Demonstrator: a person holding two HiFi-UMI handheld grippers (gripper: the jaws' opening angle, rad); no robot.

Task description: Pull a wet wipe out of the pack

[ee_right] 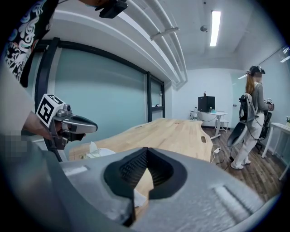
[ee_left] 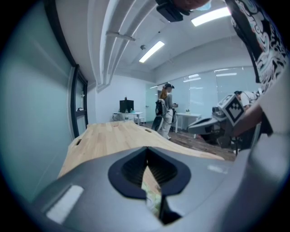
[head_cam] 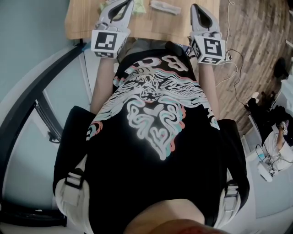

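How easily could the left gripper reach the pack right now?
Probably yes: the left gripper hangs shut right over the pack. Nothing lies between, but its jaws must open first.

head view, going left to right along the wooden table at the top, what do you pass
left tongs → white wipe lying on the tabletop → right tongs → plank floor past the table's edge

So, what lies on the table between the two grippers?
A crumpled white wipe on the table, between the left gripper and the right gripper; the head view shows it.
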